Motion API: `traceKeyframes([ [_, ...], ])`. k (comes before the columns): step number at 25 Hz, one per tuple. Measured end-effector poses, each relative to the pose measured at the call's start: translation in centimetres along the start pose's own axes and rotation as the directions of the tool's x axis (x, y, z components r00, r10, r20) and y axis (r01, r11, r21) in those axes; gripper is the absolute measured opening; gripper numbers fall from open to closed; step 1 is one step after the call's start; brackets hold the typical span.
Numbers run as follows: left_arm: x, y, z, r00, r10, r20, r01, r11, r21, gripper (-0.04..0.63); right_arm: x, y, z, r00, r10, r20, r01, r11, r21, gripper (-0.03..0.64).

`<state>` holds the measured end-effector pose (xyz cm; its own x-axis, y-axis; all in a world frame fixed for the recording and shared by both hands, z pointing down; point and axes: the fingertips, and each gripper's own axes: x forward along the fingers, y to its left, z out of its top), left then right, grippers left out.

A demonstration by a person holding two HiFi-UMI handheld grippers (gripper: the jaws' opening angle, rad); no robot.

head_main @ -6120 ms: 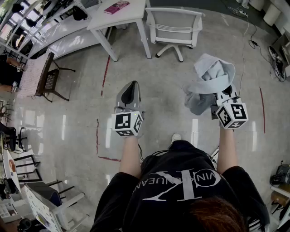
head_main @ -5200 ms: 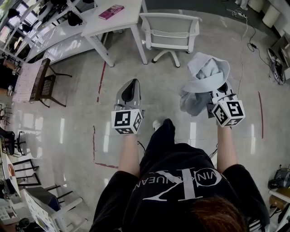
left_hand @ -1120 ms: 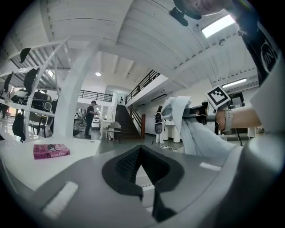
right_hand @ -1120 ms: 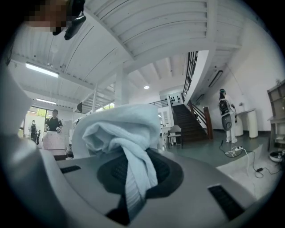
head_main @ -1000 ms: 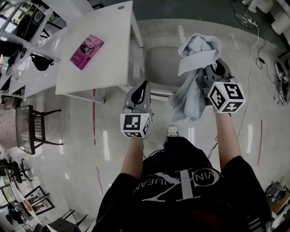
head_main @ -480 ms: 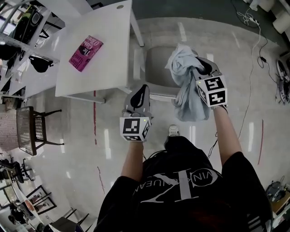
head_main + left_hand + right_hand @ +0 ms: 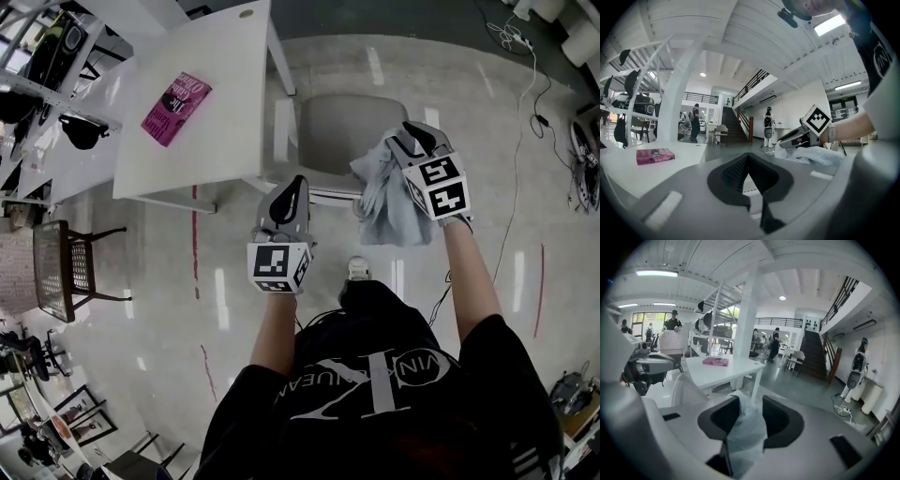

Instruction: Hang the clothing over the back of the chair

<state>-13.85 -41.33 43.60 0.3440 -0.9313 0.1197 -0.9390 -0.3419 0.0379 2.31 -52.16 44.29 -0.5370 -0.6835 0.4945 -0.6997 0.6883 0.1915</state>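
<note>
Clothing (image 7: 386,202), held bunched above the chair (image 7: 347,127) a second ago, has been lowered onto its back and is draped there. The jaws of the right gripper (image 7: 415,141) have just been opened, with a fold left loosely between them, so the hanging is judged nearly done. The left gripper (image 7: 292,187) is held alongside, jaws closed on nothing. The back rail is hidden under cloth, so how evenly it hangs cannot be told

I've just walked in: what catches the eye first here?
A crumpled pale blue-grey garment hangs at the back of the grey office chair, mid-picture in the head view, between the jaws of the right tool, which have just been opening. A bright pink book lies on the white table, upper left.
</note>
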Motion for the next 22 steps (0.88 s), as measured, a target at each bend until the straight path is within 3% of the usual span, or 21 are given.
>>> traceKeyframes([
  [15, -0.8, -1.8, 0.9, 0.999, -0.022, 0.028, 0.022, 1.000, -0.004, 0.011, -2.6, 0.5, -2.3, 0.987, 0.007, -0.158, -0.019, 0.997, -0.072, 0.138],
  [22, -1.3, -2.7, 0.6, 0.999, -0.033, 0.033, 0.033, 0.999, -0.015, 0.011, -4.0, 0.7, -3.1, 0.987, -0.003, -0.160, -0.006, 0.998, -0.056, 0.138],
])
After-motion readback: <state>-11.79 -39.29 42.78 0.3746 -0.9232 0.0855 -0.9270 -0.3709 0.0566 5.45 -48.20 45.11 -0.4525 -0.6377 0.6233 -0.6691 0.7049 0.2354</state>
